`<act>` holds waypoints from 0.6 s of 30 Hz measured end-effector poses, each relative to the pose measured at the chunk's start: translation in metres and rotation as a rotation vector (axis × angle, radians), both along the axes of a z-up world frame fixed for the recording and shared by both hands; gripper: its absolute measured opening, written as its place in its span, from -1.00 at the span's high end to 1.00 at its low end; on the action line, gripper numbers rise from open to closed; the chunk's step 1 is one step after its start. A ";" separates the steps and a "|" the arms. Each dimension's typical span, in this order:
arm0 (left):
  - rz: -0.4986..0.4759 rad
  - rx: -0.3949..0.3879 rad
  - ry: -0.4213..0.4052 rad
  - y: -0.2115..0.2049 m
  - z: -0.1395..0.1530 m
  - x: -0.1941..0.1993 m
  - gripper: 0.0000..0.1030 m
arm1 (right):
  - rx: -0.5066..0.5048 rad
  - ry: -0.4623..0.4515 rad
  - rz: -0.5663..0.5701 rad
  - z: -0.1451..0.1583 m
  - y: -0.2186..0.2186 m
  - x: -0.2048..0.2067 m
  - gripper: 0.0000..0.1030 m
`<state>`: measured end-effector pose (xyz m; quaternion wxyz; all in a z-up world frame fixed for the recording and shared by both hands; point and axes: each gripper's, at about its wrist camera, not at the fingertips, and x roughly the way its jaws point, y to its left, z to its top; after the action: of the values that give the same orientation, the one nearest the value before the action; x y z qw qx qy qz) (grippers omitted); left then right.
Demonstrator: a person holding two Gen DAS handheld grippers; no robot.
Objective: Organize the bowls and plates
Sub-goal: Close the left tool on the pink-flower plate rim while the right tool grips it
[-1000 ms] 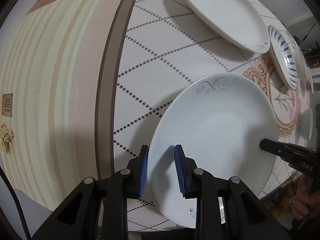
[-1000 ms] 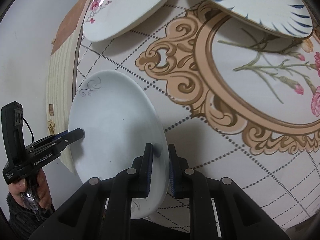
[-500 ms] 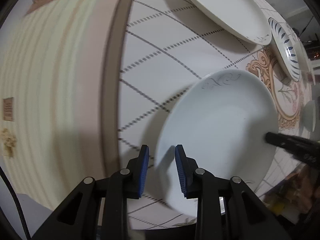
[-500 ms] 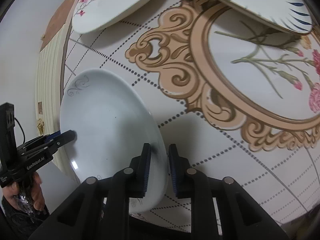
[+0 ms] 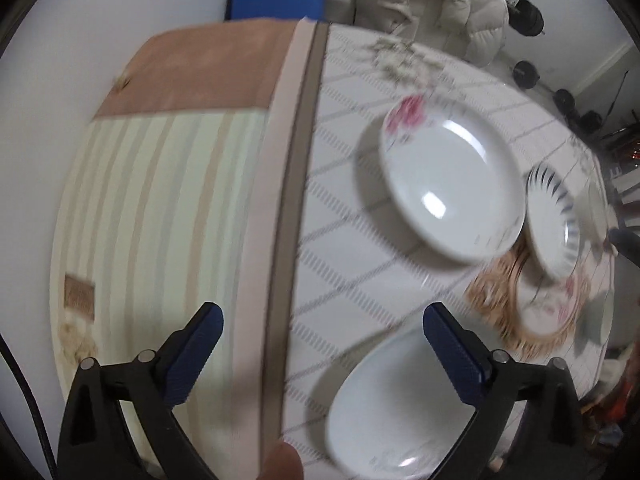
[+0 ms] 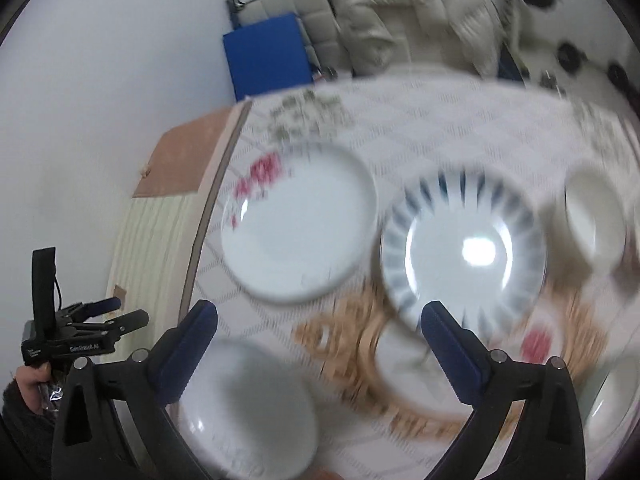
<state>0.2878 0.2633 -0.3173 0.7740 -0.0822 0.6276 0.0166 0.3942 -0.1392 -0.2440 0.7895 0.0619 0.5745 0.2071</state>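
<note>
Both views are blurred. The plain white plate [image 5: 400,412] [image 6: 248,412] lies flat near the table's near-left edge. My left gripper [image 5: 322,320] hovers above its left side, jaws opening wide, with nothing between the pads. My right gripper [image 6: 319,314] is raised above the plate's right side, jaws also opening, gripping nothing. In the right wrist view the left gripper [image 6: 130,309] shows at far left in a person's hand. Farther back sit a pink-flowered plate [image 5: 448,184] [image 6: 296,220], a blue-striped plate [image 5: 554,220] [image 6: 464,248] and a small white bowl [image 6: 592,220].
The round table [image 5: 352,240] has a patterned cloth with a brown ornamental medallion [image 6: 360,360]. Its edge band [image 5: 296,200] runs down the left, with striped floor beyond. A chair with a white padded coat [image 6: 416,20], a blue board [image 6: 266,56] and dark weights [image 5: 526,76] stand behind.
Both grippers were shut on opposite rims of the white plate. They have let go, opened wide and risen away. The plate now rests on the table.
</note>
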 end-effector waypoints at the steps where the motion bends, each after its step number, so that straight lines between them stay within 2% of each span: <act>1: 0.005 -0.007 -0.008 -0.005 0.000 0.010 -0.99 | -0.016 -0.004 0.015 0.003 0.006 0.013 -1.00; 4: 0.033 -0.081 -0.006 -0.011 -0.007 0.041 -0.99 | -0.062 0.010 0.081 -0.002 0.021 0.057 -1.00; 6: 0.062 -0.171 0.013 -0.014 -0.017 0.061 -0.99 | -0.051 0.085 0.134 -0.016 0.028 0.090 -1.00; 9: 0.107 -0.246 0.058 -0.013 -0.038 0.089 -0.99 | -0.037 0.203 0.181 -0.043 0.034 0.135 -1.00; 11: 0.153 -0.314 0.095 -0.009 -0.056 0.102 -0.95 | -0.043 0.249 0.194 -0.060 0.036 0.151 -1.00; 14: 0.210 -0.418 0.150 -0.005 -0.082 0.113 -0.62 | -0.003 0.333 0.221 -0.088 0.035 0.176 -0.85; 16: 0.229 -0.460 0.179 -0.006 -0.096 0.118 -0.21 | 0.025 0.393 0.240 -0.108 0.036 0.191 -0.72; 18: 0.234 -0.481 0.196 -0.009 -0.105 0.120 -0.05 | 0.039 0.432 0.252 -0.121 0.036 0.200 -0.66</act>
<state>0.4076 0.2546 -0.4221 0.6607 -0.3334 0.6716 -0.0359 0.5945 -0.1032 -0.3649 0.6151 0.0479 0.7288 0.2970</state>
